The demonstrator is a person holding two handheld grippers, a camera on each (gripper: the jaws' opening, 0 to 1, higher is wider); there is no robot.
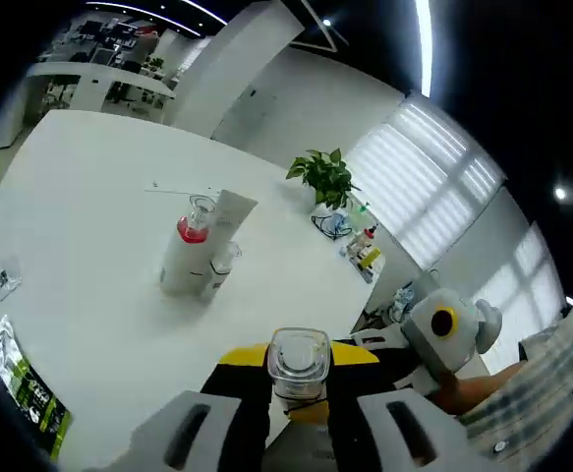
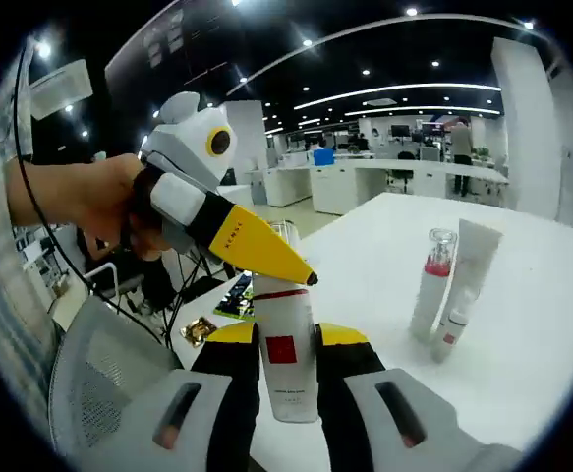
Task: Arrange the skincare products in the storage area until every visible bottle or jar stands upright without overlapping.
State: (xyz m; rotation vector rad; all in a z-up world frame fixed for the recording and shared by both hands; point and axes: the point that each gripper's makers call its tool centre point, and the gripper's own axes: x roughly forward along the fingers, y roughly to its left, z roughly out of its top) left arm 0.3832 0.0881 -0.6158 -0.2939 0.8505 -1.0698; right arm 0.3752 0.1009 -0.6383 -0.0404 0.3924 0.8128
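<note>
Left gripper view looks down across the white surface [image 1: 99,226] from above, right gripper view sits low, facing level, both share the upright bottle cluster [image 1: 200,258] at middle distance

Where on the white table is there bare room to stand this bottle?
Bare tabletop lies between the held bottle and the standing group, and left of that group toward the green packet. Crowded: the group itself and the far edge by the plant.
</note>
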